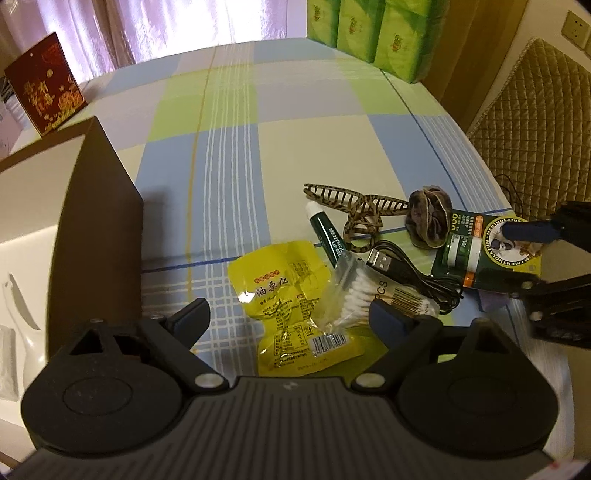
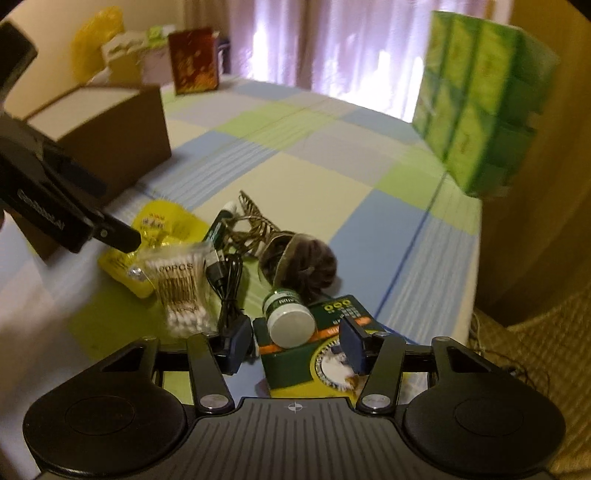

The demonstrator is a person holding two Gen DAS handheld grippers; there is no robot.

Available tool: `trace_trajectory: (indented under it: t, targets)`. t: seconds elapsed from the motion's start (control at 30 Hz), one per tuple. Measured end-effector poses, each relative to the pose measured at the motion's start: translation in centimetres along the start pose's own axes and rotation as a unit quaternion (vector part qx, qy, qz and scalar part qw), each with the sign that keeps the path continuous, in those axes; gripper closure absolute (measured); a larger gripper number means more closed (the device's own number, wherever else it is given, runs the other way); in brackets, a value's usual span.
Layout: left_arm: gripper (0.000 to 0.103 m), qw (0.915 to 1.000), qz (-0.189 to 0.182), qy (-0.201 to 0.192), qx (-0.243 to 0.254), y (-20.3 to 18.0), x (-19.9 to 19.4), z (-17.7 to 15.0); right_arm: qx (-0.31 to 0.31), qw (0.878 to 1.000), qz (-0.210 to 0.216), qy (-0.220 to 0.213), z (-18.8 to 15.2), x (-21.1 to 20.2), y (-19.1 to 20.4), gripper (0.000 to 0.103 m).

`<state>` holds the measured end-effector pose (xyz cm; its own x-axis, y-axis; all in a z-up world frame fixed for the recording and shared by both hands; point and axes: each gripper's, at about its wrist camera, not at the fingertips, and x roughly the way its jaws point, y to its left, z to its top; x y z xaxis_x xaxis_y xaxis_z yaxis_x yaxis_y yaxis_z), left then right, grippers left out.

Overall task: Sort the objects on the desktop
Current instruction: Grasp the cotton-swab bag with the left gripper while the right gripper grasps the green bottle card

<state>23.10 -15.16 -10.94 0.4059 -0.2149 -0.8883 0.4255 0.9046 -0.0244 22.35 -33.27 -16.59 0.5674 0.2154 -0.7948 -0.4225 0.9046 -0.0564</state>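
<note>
Stuff's all bunched near the table (image 1: 295, 122) edge – snack packet (image 1: 284, 295) on the left, swab bag (image 1: 351, 291) overlapping it, cable (image 1: 410, 273) beside that, lip balm pack (image 1: 480, 251) far right. Hair clip (image 1: 351, 206) and scrunchie (image 1: 424, 214) sit behind; box (image 1: 99, 221) further left.

We record a table under a checked cloth (image 1: 280, 122) of blue, green, cream and grey squares crossed with fine white and yellow lines. Behind it we note pale pink curtains (image 1: 155, 26), backlit by daylight that glares on the far cloth. At the table's far right corner we list a stack of green wrapped packs (image 1: 373, 29). To the right stands a chair with a quilted tan cover (image 1: 535, 114), before a yellowish wall bearing a white socket (image 1: 576, 31). At the far left we enter a dark red box with gold print (image 1: 46, 86), upright; beyond it, in the right wrist view, blurred bags and boxes (image 2: 110, 48).
</note>
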Motion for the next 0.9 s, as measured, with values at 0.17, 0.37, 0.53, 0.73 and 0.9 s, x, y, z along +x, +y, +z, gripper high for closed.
trace_trajectory:
  t: [0.17, 0.37, 0.53, 0.73, 0.9]
  targets:
    - [0.016, 0.9996, -0.021, -0.001, 0.019, -0.8, 0.0, -0.3, -0.016, 1.0, 0.011, 0.019, 0.0, 2.1, -0.1, 0.055]
    - [0.02, 0.9955, -0.023, -0.014, 0.09, -2.6, 0.2, -0.5, -0.035, 0.999, 0.019, 0.015, -0.2, 2.3, -0.3, 0.071]
    - [0.022, 0.9907, -0.031, -0.022, 0.131, -3.4, 0.3, -0.4, -0.037, 0.999, 0.01, 0.001, -0.7, 0.3, -0.2, 0.072]
    - [0.022, 0.9837, -0.044, -0.02, 0.173, -4.6, 0.6, -0.7, -0.008, 1.0, 0.006, -0.026, -1.4, -3.6, 0.2, 0.072]
    - [0.022, 0.9802, -0.067, -0.013, 0.186, -5.8, 1.6, -0.7, 0.031, 0.999, -0.007, -0.035, -2.4, -5.7, 0.4, 0.072]
